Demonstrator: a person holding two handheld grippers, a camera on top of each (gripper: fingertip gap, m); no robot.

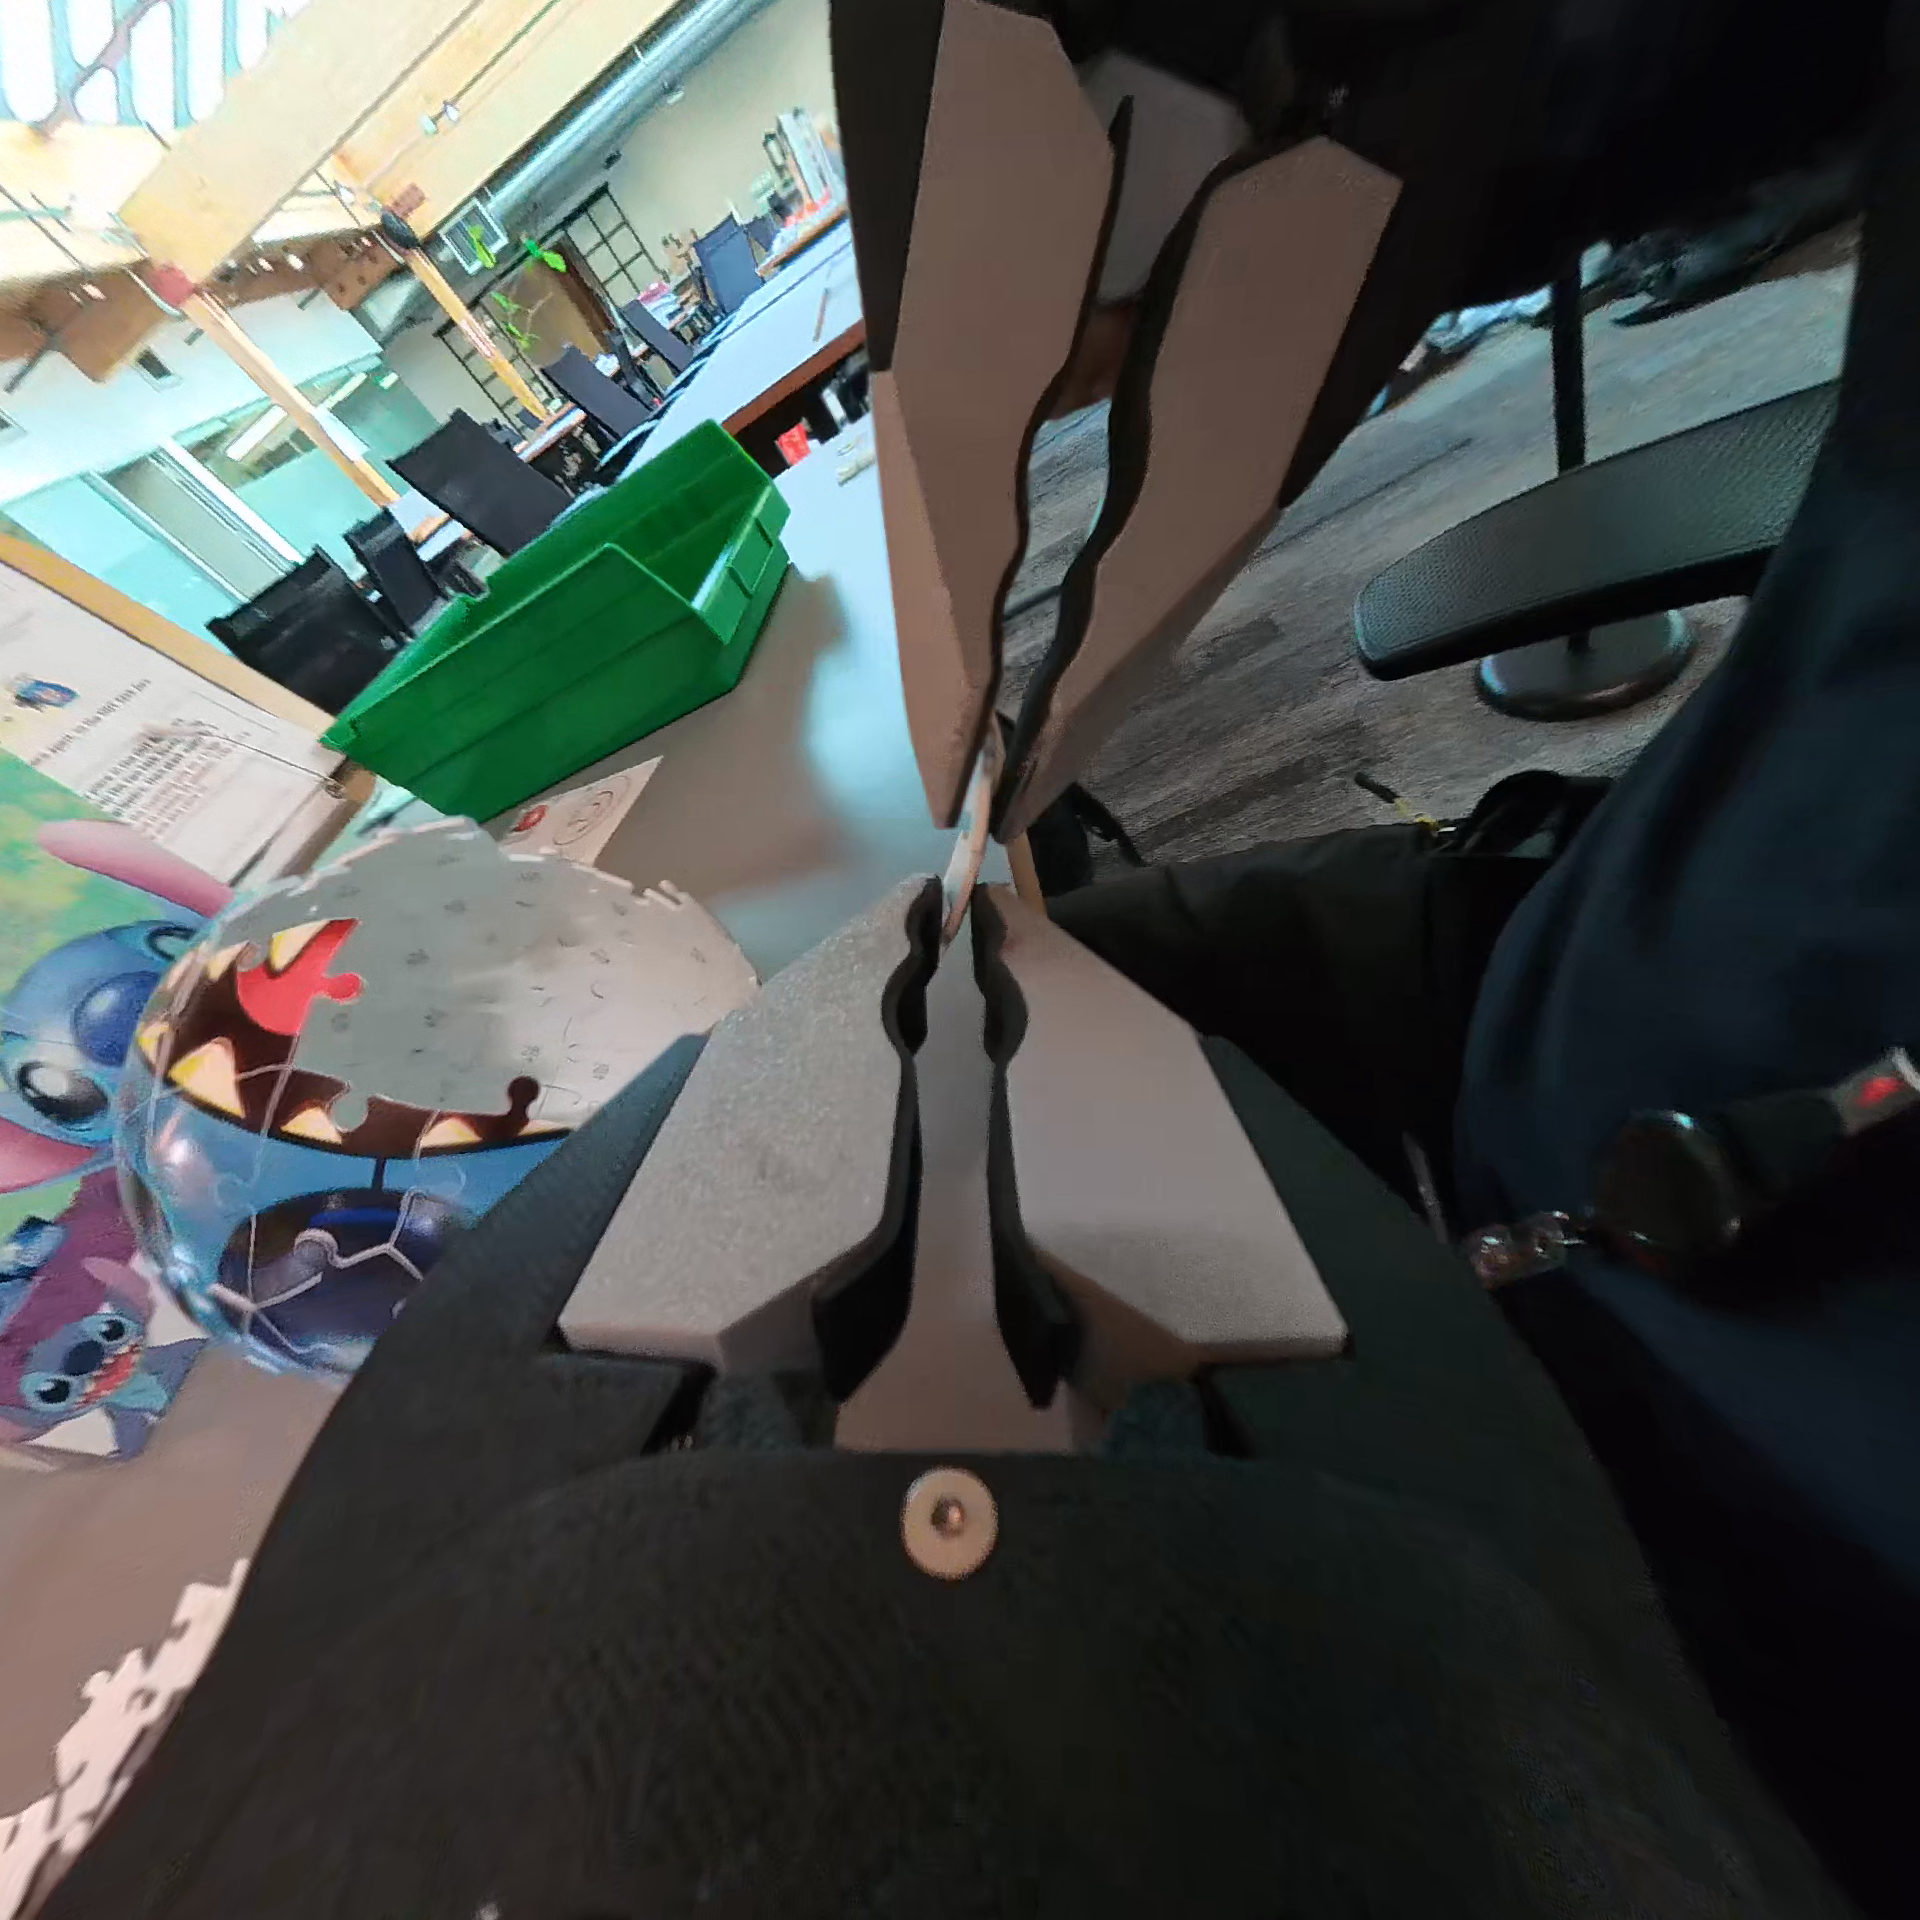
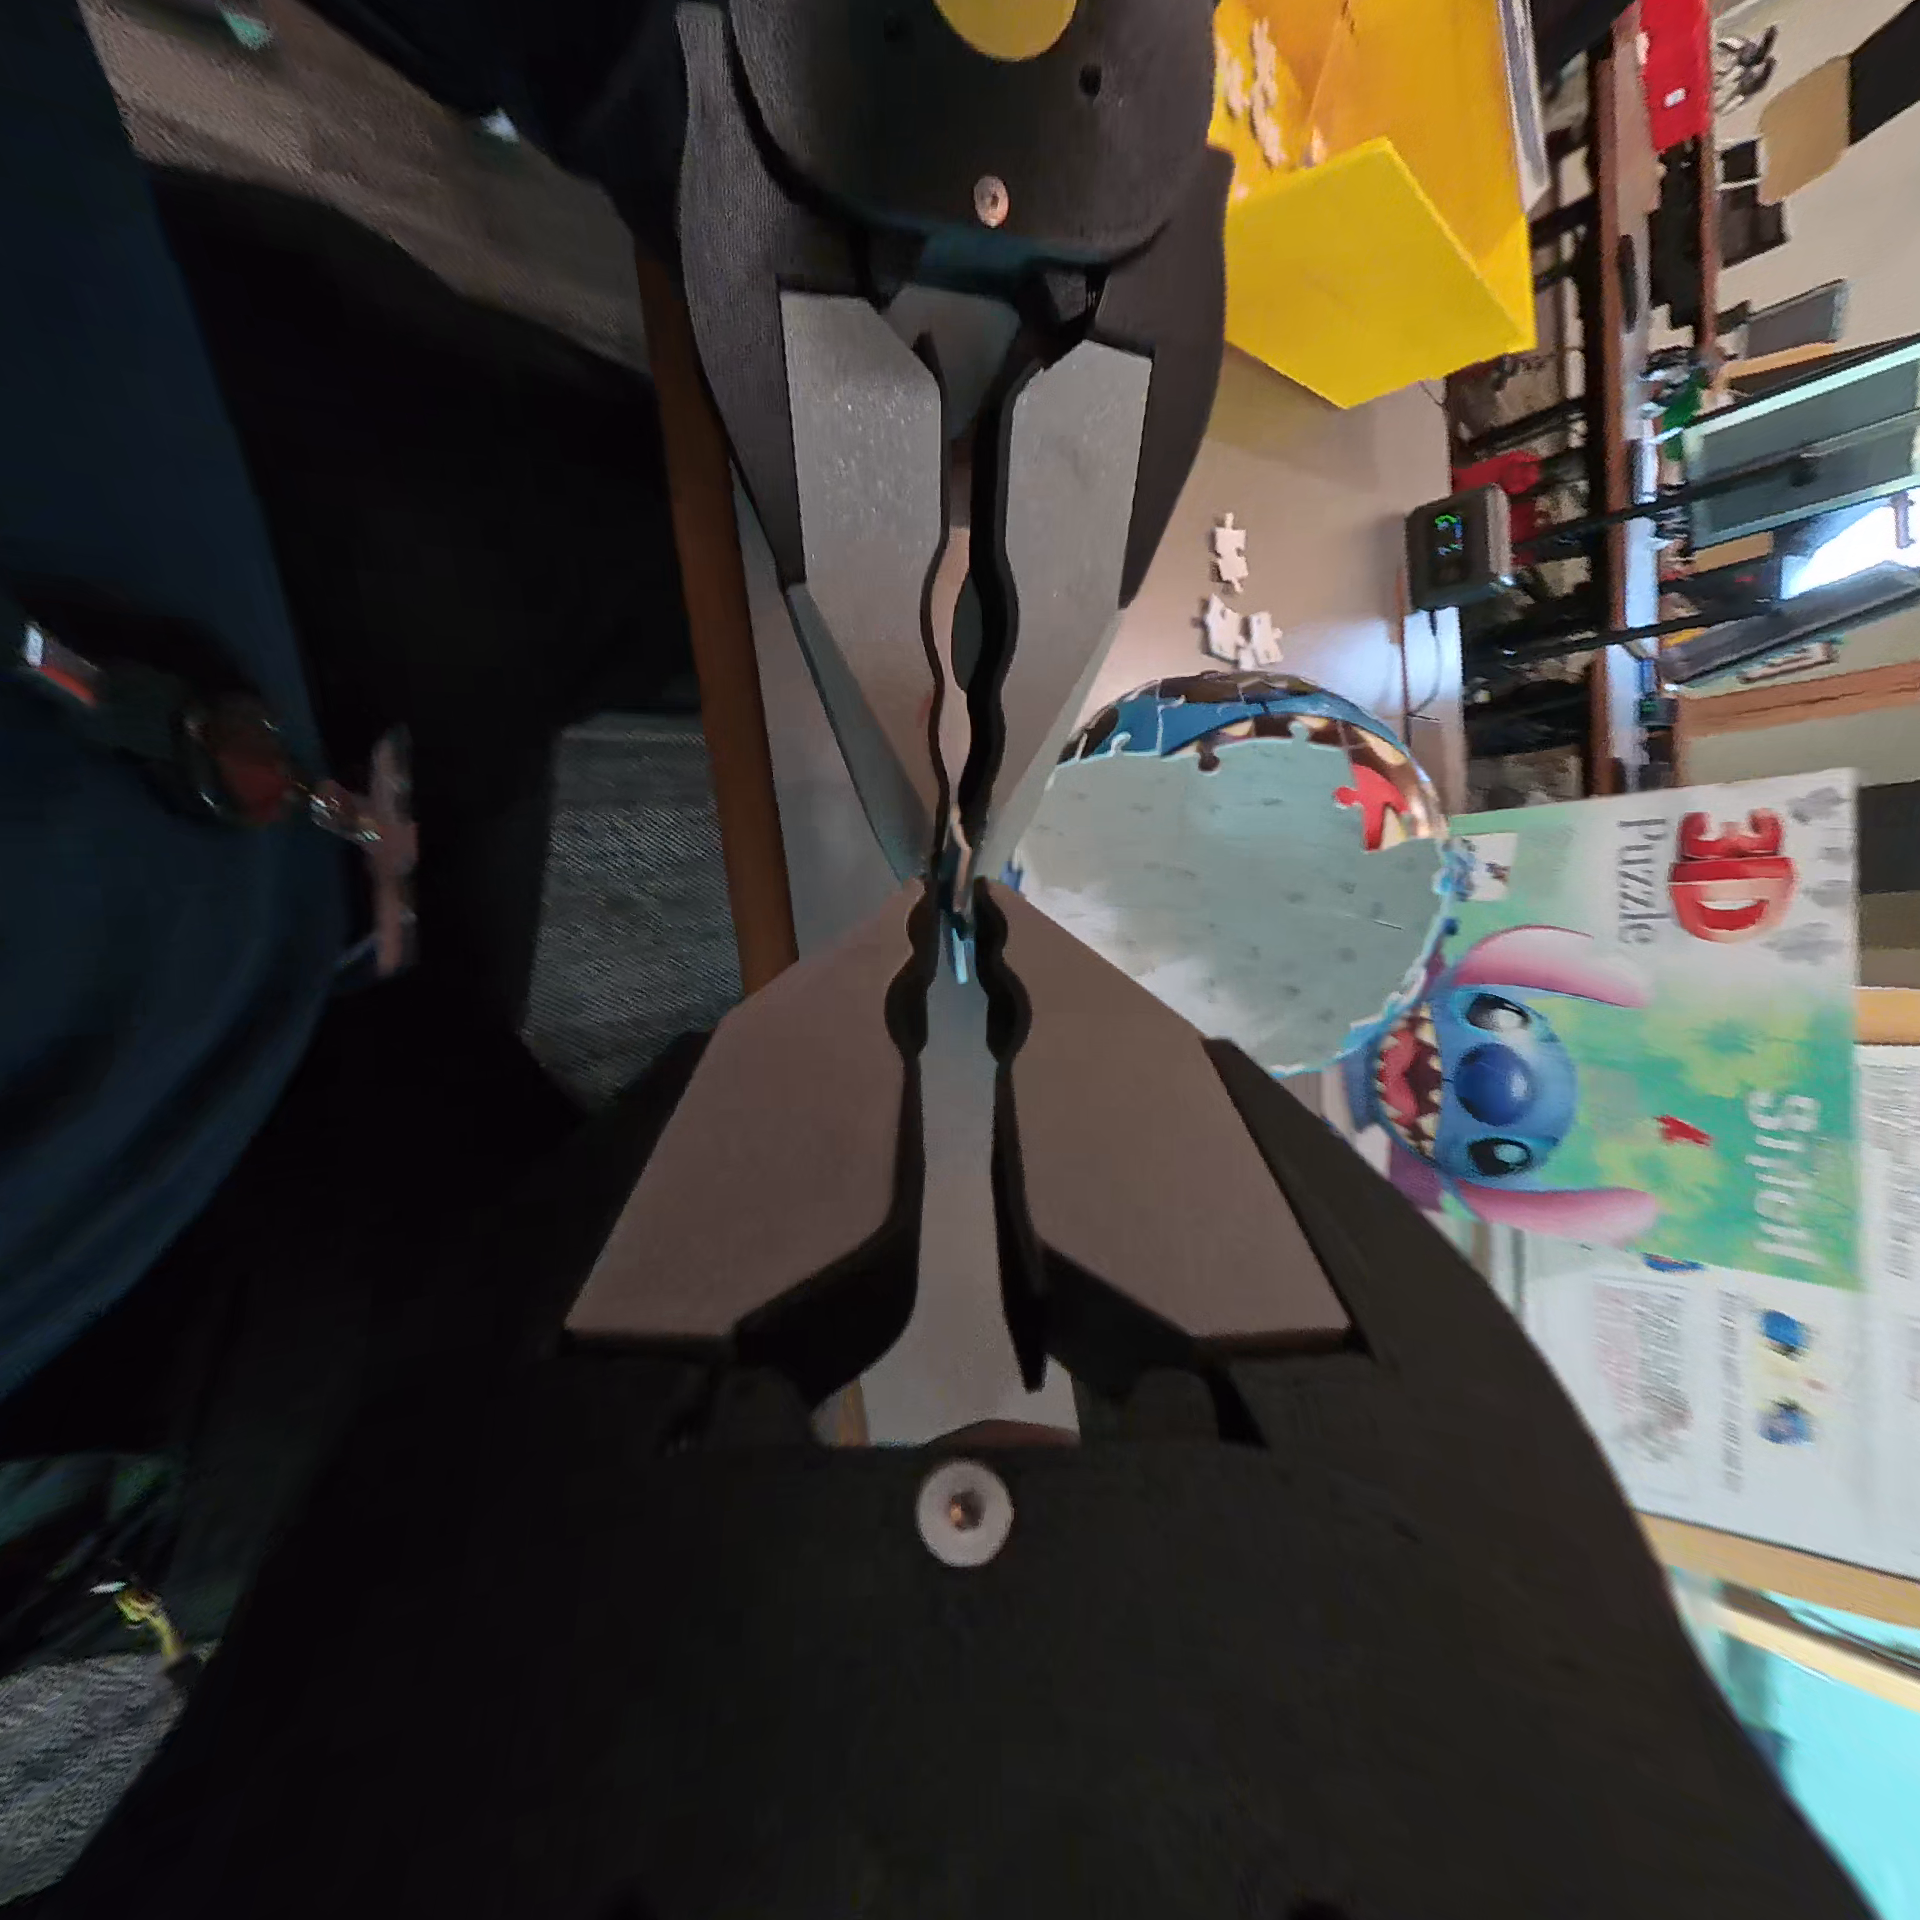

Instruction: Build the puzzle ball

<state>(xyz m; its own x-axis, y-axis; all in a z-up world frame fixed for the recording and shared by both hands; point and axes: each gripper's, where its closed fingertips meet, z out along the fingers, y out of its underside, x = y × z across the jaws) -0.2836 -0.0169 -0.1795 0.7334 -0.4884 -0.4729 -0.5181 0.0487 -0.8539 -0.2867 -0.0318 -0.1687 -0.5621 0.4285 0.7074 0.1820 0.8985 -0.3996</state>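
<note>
Green bin (image 1: pixel 582 623) on the worktop (image 1: pixel 821 727), yellow bin (image 2: pixel 1371 239) holding puzzle pieces (image 2: pixel 1252 94), left claw (image 1: pixel 951 904) and right claw (image 2: pixel 951 914) tip to tip, both clamped on one puzzle piece (image 1: pixel 971 842), half-built puzzle ball (image 1: pixel 416 1060) nearby

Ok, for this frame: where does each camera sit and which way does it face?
Left wrist view: on the left gripper, facing the right gripper tip to tip, a puzzle piece pinched between them; half-built puzzle ball and green bin to its left; the person's dark clothing on the right.
Right wrist view: on the right gripper, facing the left gripper; ball, puzzle box and yellow bin to its right; dark clothing on the left.
Shared: both grippers, piece, ball, box.
</note>
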